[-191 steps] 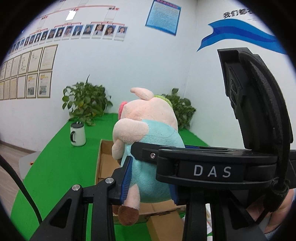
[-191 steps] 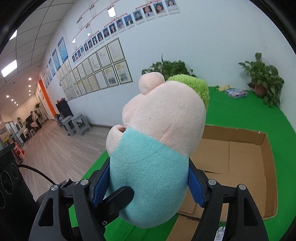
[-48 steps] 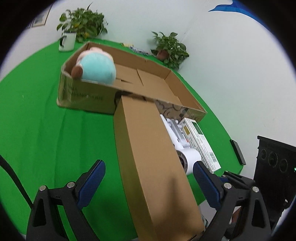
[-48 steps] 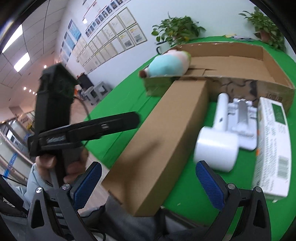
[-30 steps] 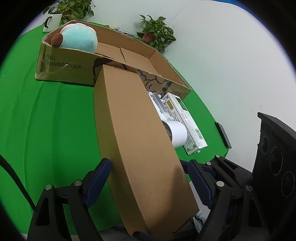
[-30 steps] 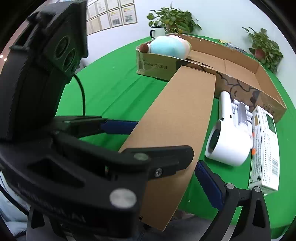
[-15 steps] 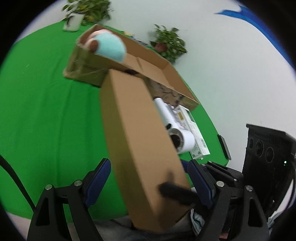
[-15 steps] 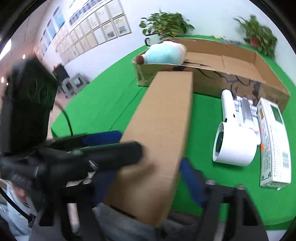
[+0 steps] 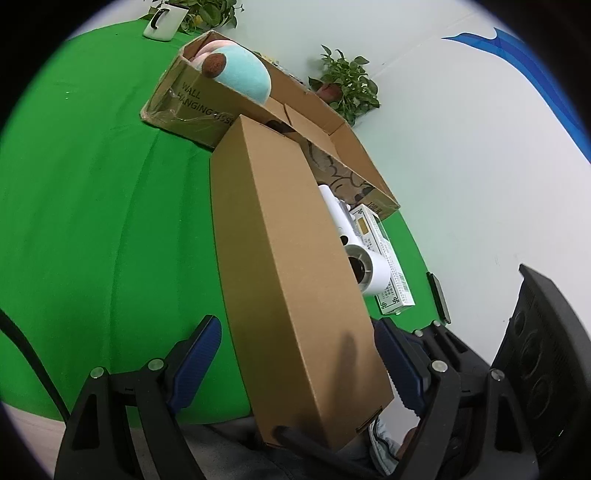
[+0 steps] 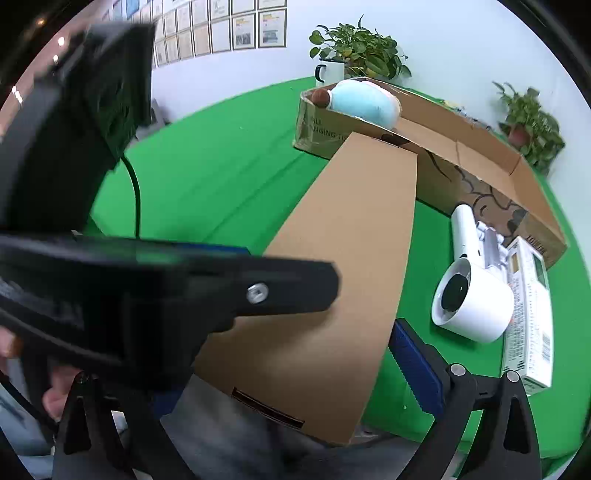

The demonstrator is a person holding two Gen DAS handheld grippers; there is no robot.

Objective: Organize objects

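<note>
A long closed brown carton (image 9: 291,266) lies on the green table, its near end over the table edge; it also shows in the right wrist view (image 10: 343,266). My left gripper (image 9: 299,365) is open, its blue pads on either side of the carton's near end, apart from it. My right gripper (image 10: 291,373) is open around the same end; its left finger is hidden behind the left gripper. A plush pig (image 9: 236,74) lies in the left end of the open cardboard tray (image 9: 354,147), also in the right wrist view (image 10: 364,101).
A white hair dryer (image 10: 472,291) and a white printed box (image 10: 528,310) lie right of the carton. A white mug (image 9: 160,22) and potted plants (image 9: 347,83) stand at the table's far side. A black phone (image 9: 437,297) lies near the right edge.
The plush pig, held by both grippers 6.4 s ago, now lies in the tray. Both grippers have come down to the carton's near end. The left gripper has crossed in front of the right camera.
</note>
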